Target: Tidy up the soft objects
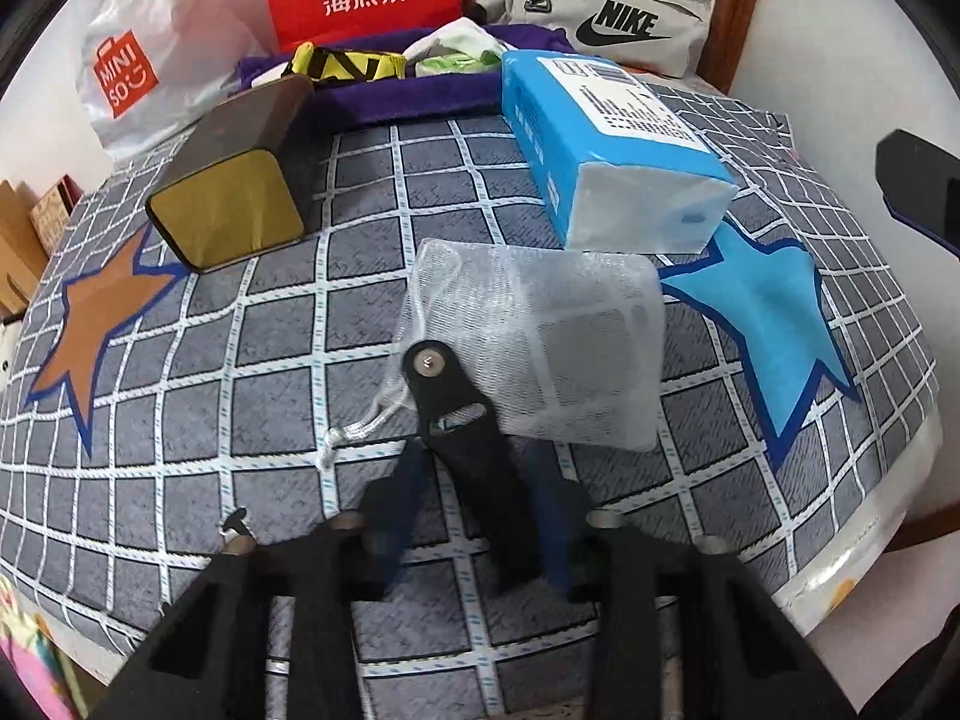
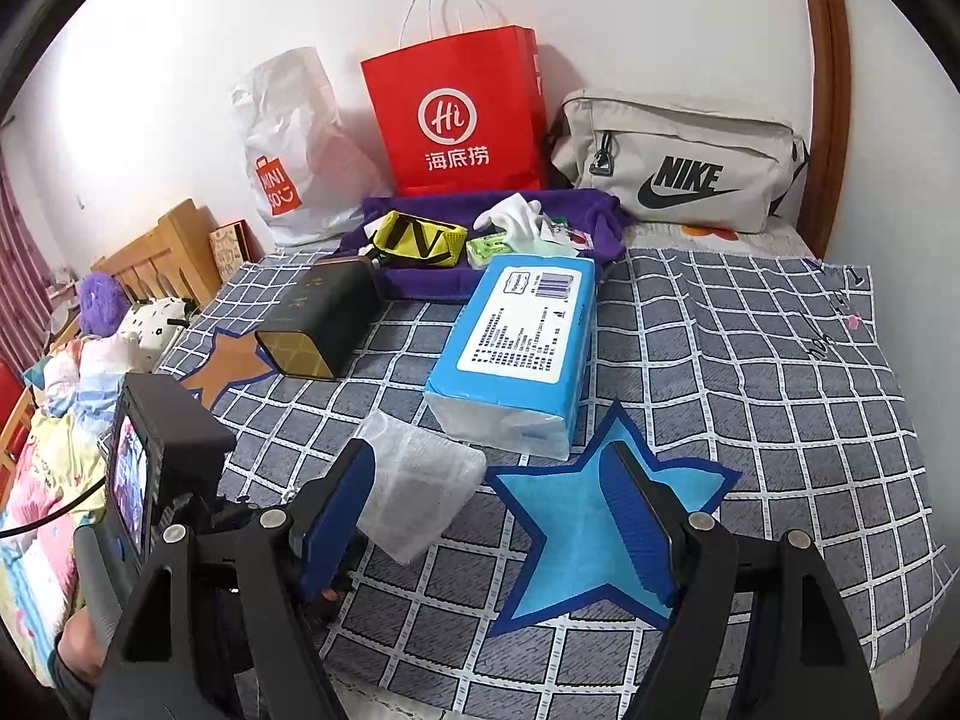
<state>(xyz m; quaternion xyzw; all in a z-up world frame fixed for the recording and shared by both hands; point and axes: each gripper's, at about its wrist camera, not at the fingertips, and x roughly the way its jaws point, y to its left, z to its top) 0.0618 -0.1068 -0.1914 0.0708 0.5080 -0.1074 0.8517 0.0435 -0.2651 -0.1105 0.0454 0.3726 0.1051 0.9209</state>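
A white mesh drawstring pouch [image 1: 558, 348] lies on the checked grey cloth [image 1: 240, 360], below a blue tissue pack [image 1: 606, 144]. My left gripper [image 1: 444, 390] is shut on the pouch's gathered neck, its cord hanging left. In the right wrist view the pouch [image 2: 420, 480] lies by the left finger. My right gripper [image 2: 489, 516] is open and empty above a blue star patch [image 2: 576, 516]. The tissue pack [image 2: 516, 354] is just beyond it. A purple tray [image 2: 420, 282] at the back holds a yellow pouch [image 2: 420, 240], white gloves [image 2: 510, 216] and a green packet [image 2: 489, 249].
A black and gold box [image 1: 234, 180] lies left of the tissue pack. A red paper bag [image 2: 456, 114], a white Miniso bag [image 2: 288, 162] and a grey Nike bag [image 2: 678, 162] stand along the wall. A brown star patch [image 1: 90, 330] is at the left. The bed edge runs at right.
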